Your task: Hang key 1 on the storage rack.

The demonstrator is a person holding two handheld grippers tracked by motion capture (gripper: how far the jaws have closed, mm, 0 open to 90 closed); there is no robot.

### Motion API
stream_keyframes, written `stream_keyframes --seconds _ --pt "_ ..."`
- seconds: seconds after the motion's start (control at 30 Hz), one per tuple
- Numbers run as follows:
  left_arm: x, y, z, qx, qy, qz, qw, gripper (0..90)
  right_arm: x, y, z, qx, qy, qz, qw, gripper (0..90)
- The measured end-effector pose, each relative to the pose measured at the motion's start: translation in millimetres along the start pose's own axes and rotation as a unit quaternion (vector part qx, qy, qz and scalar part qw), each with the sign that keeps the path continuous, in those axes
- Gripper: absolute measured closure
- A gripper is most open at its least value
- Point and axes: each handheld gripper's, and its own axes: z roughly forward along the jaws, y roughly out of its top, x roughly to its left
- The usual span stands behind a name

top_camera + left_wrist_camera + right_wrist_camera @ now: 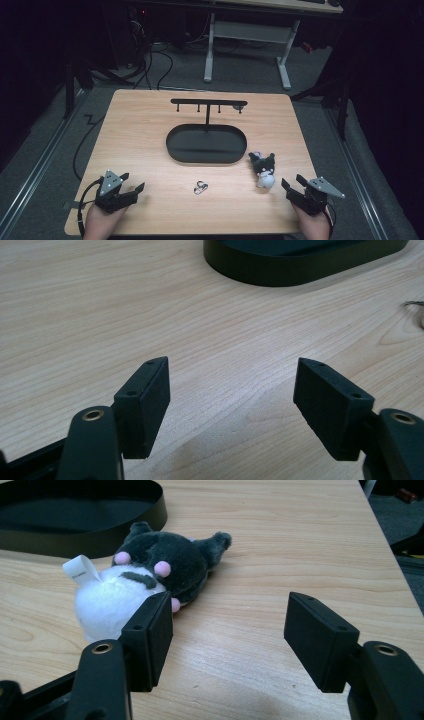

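At the lower left of the high view, the left gripper (pixel 131 184) rests low on the light wooden table (pixel 140 120), held by a hand that comes in from the bottom edge. Its jaws stand wide apart with only bare wood between them, as the left gripper view also makes plain, so it looks like it is just waiting. A bit to the right, near the bottom middle, a small shiny metal clip ring (pixel 201 187) lies flat on the wood by itself, well apart from both grippers. Above it, in the middle of the picture, sits a black oval tray (pixel 175 145) with a thin black post and a cross bar with little hooks (pixel 208 103); the hooks look made for hanging small things. Just off the right end of the tray lies a small soft toy with a dark grey head and a white round body (pixel 263 170), on its side on the table. It is the thing most likely to be picked up, since the right gripper (pixel 291 183) at the lower right points toward it. In the right gripper view the toy (pixel 135 580) lies just past the left jaw, not between the two. These jaws are apart too and hold nothing.
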Motion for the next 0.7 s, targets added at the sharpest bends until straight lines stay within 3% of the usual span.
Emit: stream_keyframes --seconds 0.17,0.3,0.7 --pt "-1.5 1.2 0.3 -0.002 -0.007 0.003 1.0 31.3 1.8 0.2 0.6 0.009 -0.001 0.001 1.0 31.7" --pt "-4.5 1.2 1.0 0.0 -0.011 0.008 0.9999 31.3 4.7 -0.4 -1.8 0.021 0.006 -0.015 0.9996 28.4" --pt "-3.4 2.5 0.5 -0.006 -0.02 0.005 0.9998 31.2 8.7 6.9 0.5 0.047 0.0 -0.028 0.9985 28.0"
